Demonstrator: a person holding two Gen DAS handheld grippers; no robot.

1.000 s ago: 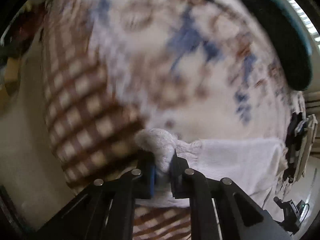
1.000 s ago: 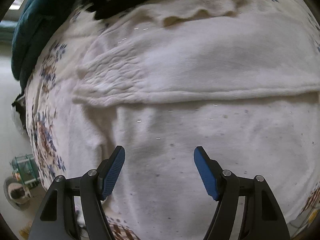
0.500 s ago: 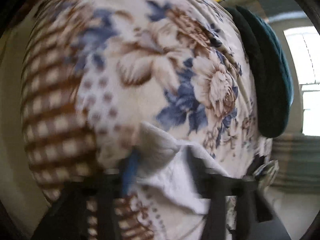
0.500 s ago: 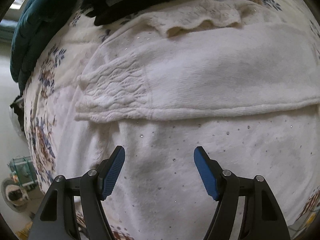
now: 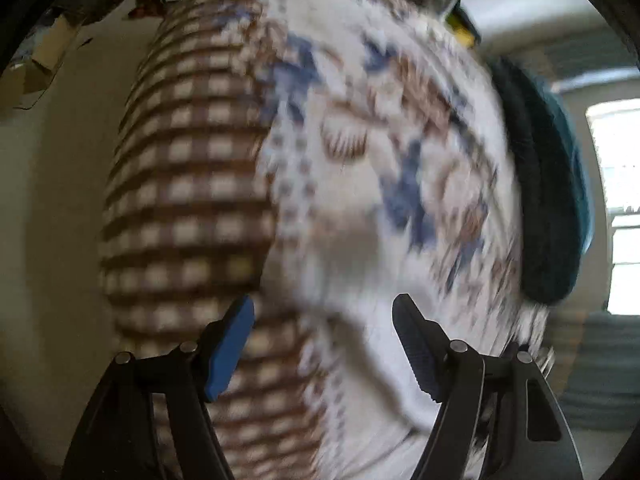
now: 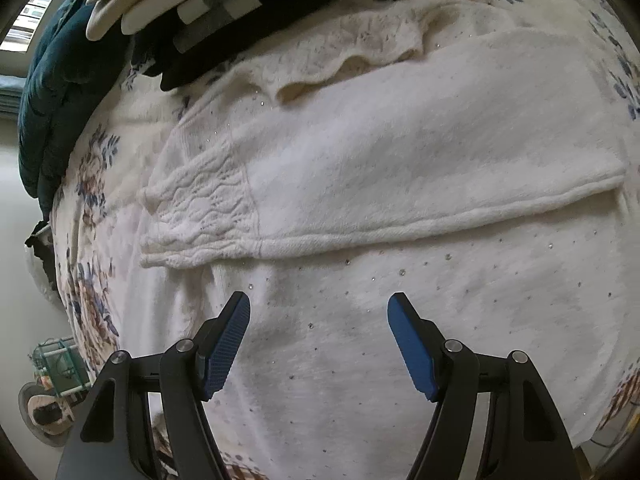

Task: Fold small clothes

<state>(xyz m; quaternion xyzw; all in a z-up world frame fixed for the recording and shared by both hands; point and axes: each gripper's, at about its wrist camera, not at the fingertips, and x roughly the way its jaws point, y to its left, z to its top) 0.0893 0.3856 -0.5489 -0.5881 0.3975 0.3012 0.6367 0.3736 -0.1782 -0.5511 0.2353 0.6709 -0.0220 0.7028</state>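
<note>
A cream-white knit sweater (image 6: 400,184) lies spread on the floral bedspread (image 6: 92,184), with one sleeve folded across its body; the ribbed cuff (image 6: 192,208) points left. My right gripper (image 6: 319,320) is open and empty, hovering just above the sweater's lower part. In the blurred left wrist view my left gripper (image 5: 322,328) is open and empty above the bedspread (image 5: 360,168). A white patch of the sweater (image 5: 372,364) shows between and below its fingers.
A dark teal cushion (image 5: 548,208) lies at the bed's far side, also in the right wrist view (image 6: 60,92). A stack of folded dark and white clothes (image 6: 224,4) sits beyond the sweater. The checked blanket border (image 5: 188,208) hangs over the bed edge, floor to the left.
My left gripper was shut on a white cuff of the sweater; it has opened, let go and swung away. My right gripper stayed open and the sweater's sleeve now lies folded.
</note>
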